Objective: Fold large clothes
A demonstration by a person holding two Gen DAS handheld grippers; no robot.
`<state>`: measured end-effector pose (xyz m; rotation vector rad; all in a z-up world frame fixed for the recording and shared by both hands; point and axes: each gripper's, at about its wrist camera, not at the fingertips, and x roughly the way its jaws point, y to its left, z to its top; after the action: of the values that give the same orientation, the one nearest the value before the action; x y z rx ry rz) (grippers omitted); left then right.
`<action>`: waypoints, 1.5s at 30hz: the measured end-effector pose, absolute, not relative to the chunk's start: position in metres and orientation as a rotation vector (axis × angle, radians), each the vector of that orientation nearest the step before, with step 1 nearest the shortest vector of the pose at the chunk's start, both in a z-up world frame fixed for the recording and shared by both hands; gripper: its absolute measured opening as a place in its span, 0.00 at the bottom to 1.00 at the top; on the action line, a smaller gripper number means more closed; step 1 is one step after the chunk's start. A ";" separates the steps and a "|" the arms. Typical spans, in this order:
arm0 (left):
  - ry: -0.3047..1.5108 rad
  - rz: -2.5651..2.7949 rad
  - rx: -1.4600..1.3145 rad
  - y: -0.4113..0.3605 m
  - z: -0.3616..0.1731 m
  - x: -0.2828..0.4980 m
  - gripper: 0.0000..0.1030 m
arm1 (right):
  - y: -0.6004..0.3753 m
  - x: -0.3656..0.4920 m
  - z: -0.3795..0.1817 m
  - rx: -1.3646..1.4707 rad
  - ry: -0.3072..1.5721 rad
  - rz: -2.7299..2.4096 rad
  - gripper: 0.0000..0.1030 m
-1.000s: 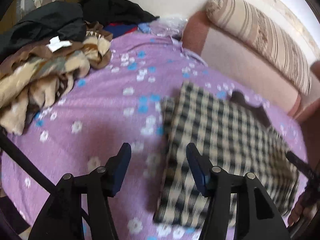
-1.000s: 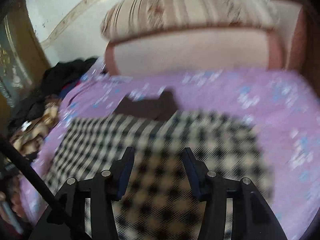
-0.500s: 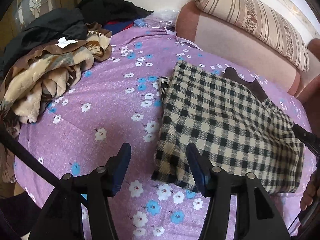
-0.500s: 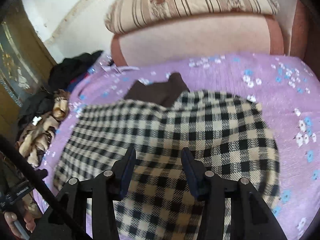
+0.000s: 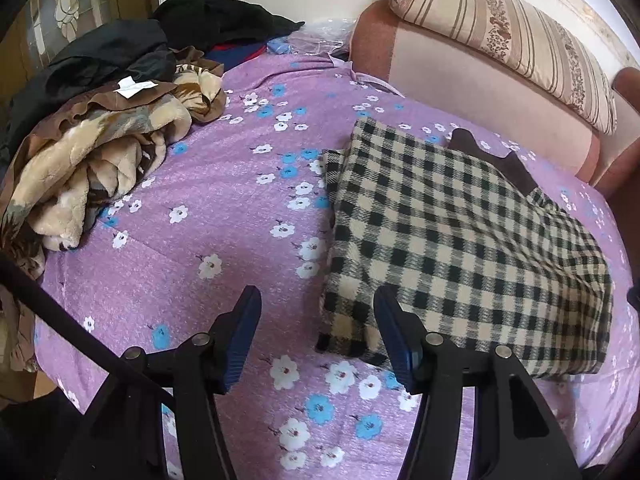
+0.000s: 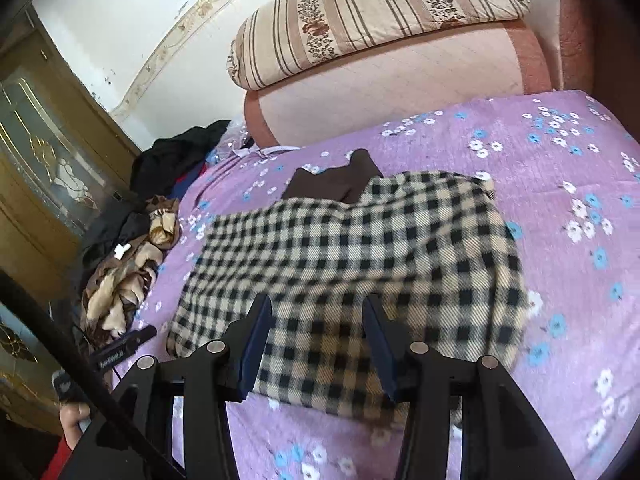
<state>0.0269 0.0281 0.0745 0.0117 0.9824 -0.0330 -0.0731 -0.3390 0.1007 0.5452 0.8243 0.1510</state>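
Checked beige-and-black garment [image 5: 460, 240] is lying folded on the purple flowered bed [image 5: 224, 208], near the pink headboard [image 5: 460, 76], probably a finished fold. Left gripper [image 5: 316, 328] and right gripper [image 6: 316, 332] are hovering above it, jaws apart and empty, probably releasing.

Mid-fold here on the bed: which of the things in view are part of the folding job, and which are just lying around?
Part of the job:
- checked garment, folded flat on the purple bedsheet
- left gripper, open, empty
- right gripper, open, empty, above the garment

Lying about:
- brown-and-cream blanket, heaped
- black clothes
- striped bolster
- dark brown piece, partly under the garment
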 end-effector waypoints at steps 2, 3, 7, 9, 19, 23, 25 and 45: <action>0.976 -0.037 0.007 0.031 0.073 0.032 0.56 | -0.340 -0.078 0.095 0.520 0.836 0.109 0.50; 0.971 -0.042 -0.002 0.032 0.072 0.034 0.56 | -0.343 -0.080 0.090 0.512 0.844 0.084 0.50; 0.981 -0.091 -0.018 0.028 0.061 0.048 0.56 | -0.353 -0.077 0.067 0.492 0.862 0.013 0.50; 0.979 -0.112 -0.015 0.023 0.055 0.056 0.56 | -0.357 -0.071 0.053 0.492 0.891 0.009 0.50; 1.112 -0.025 0.113 0.016 -0.001 0.092 0.58 | -0.401 -0.034 0.009 0.505 1.012 -0.120 0.44; 1.059 -0.028 0.096 0.017 0.015 0.086 0.37 | -0.431 -0.046 0.024 0.436 0.929 -0.321 0.45; 0.974 -0.102 0.049 0.011 0.039 0.080 0.37 | -0.440 -0.049 0.036 0.505 0.836 -0.273 0.45; 0.992 -0.169 0.231 -0.029 0.015 0.079 0.50 | -0.464 -0.032 0.028 0.716 0.880 -0.176 0.60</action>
<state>0.0789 -0.0285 0.0146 0.2313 0.9918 -0.1693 -0.0317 -0.4636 0.0277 0.7161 0.8796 -0.1757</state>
